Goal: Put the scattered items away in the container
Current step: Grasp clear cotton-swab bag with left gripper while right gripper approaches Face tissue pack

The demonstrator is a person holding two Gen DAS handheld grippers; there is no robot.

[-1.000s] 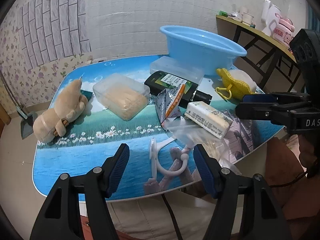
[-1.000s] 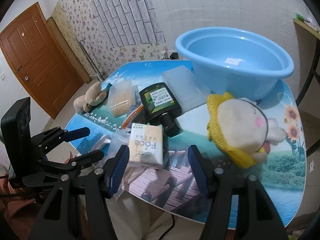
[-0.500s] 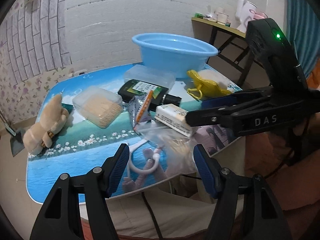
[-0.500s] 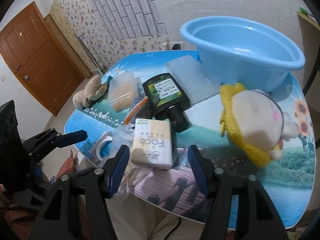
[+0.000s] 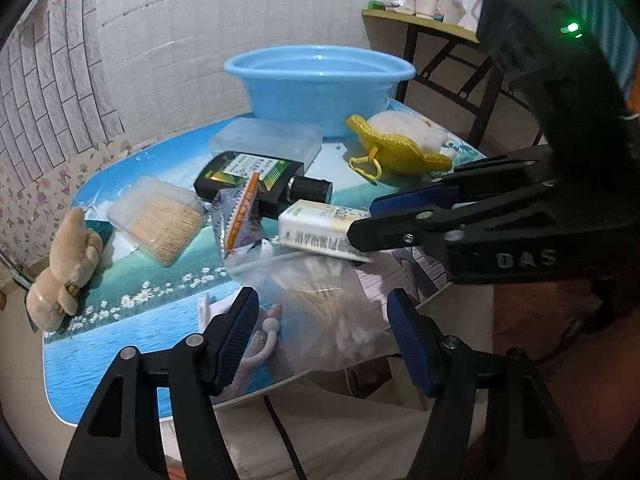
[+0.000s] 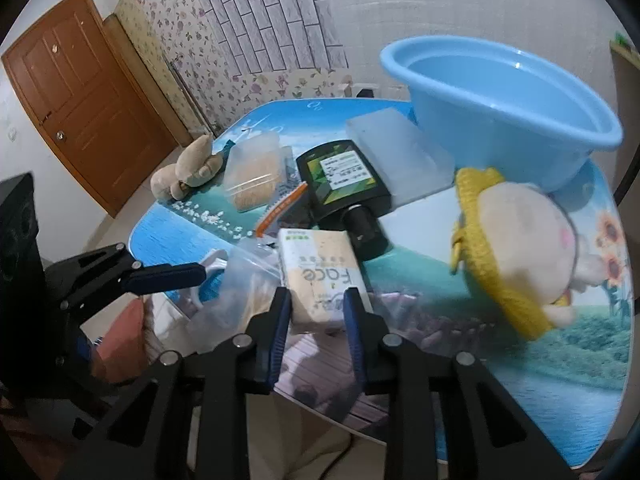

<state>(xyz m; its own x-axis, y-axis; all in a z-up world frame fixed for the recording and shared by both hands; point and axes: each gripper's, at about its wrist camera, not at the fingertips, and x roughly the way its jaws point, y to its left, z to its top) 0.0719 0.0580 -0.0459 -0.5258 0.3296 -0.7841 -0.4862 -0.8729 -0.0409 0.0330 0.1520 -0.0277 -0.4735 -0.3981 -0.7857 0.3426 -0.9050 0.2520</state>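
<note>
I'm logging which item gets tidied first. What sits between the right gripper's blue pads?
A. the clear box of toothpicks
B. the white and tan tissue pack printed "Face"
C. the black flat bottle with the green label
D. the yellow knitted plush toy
B: the right gripper has just been closing, and its pads press both sides of the white and tan tissue pack; the other items lie apart on the table.
</note>
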